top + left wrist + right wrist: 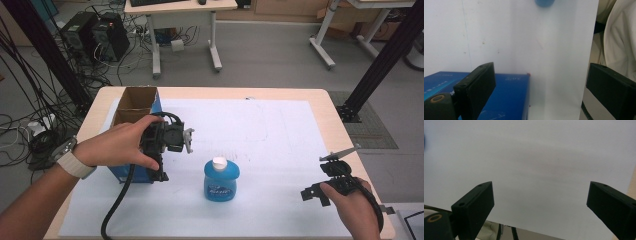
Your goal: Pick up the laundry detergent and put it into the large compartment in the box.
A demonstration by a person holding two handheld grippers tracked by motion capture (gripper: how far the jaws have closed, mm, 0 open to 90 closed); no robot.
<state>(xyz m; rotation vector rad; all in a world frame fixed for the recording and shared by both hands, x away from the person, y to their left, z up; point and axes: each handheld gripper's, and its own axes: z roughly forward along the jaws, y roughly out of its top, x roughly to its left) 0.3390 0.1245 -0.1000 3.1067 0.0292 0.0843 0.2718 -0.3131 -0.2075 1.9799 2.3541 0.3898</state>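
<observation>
Bottle (221,179), blue with a white cap, is standing upright on the white sheet (280,130), between our two grippers. Left gripper (539,92): we are holding its jaws spread wide, gripping nothing, above the near edge of the blue cardboard box (134,107). Right gripper (540,207): we are holding it wide apart too, empty, low over the sheet at the table's (330,107) right edge, well apart from the bottle.

Both grippers are black plastic with chunky squared jaws. The left gripper (162,160) trails a thick black cable, and a white wristband (75,164) sits just behind it. The right gripper (315,192) has a grey plate on top.
</observation>
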